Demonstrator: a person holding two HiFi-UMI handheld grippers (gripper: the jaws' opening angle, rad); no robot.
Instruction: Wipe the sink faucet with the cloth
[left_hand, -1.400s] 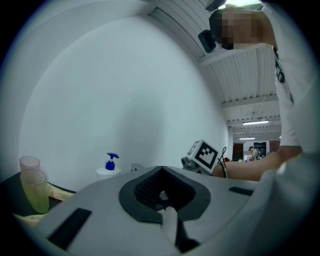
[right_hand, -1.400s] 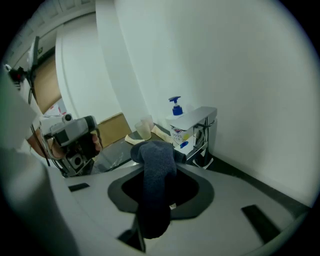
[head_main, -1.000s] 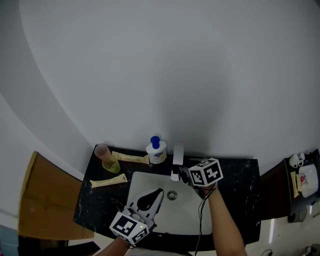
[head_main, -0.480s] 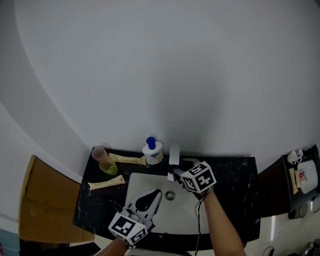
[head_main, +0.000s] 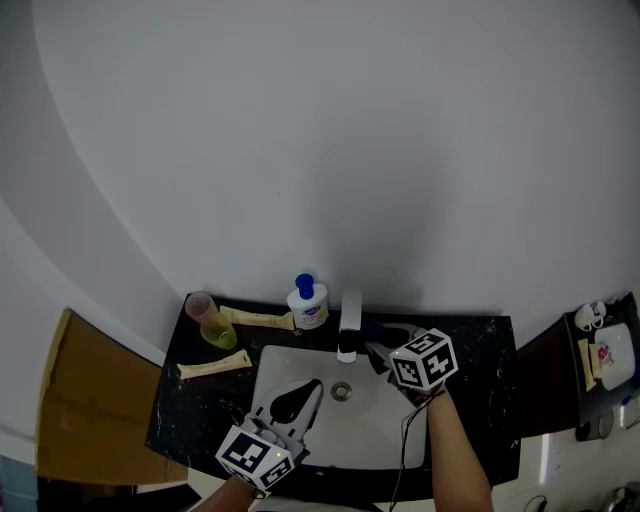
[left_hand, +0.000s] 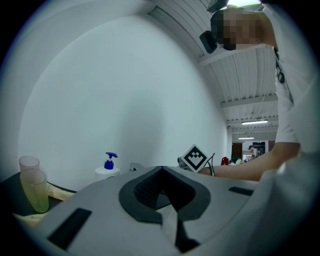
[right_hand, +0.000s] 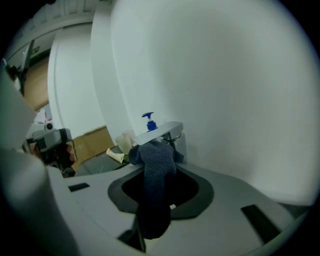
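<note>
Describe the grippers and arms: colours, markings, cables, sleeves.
Left gripper and right gripper: grey shells, black pads, each carrying a white cube with black square markers. Dark cable runs from the right one. Forearms bare; white short sleeve.

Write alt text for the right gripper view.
The right gripper has its tongs shut on a dark blue cloth, whose bunched end sits right at the spout of the sink faucet. A blue-topped pump bottle shows just behind the faucet, against a plain white wall.
</note>
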